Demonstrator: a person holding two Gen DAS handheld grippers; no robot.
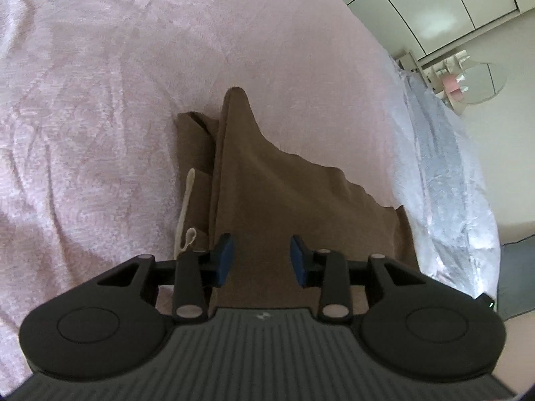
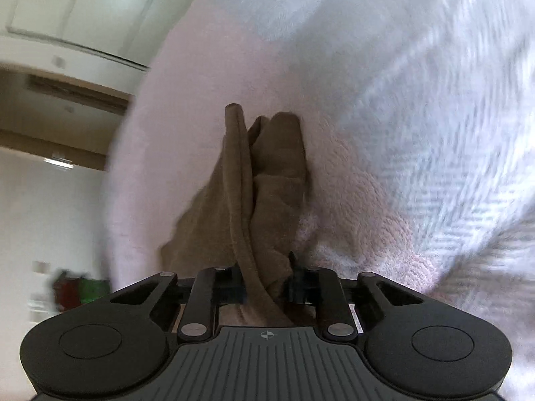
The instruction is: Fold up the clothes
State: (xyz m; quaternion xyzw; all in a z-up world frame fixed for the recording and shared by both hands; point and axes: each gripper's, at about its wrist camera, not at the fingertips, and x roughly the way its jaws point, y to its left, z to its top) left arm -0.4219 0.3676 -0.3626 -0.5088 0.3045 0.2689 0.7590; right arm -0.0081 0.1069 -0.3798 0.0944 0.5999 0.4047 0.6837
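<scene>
A brown garment [image 1: 267,180] with a cream drawstring [image 1: 185,207] lies partly folded on the pink fleece blanket [image 1: 100,100]. My left gripper [image 1: 262,259] is open just above the garment's near part, its blue pads [image 1: 225,257] apart, holding nothing. In the right wrist view my right gripper [image 2: 267,287] is shut on a bunched edge of the brown garment [image 2: 264,180], which stretches away from the jaws in a raised ridge. The right wrist view is blurred.
The pink blanket [image 2: 367,133] covers the bed. The bed's right edge [image 1: 444,173] drops off to a light floor. White wardrobe doors [image 1: 434,0] and a small round table [image 1: 474,83] with items stand beyond it.
</scene>
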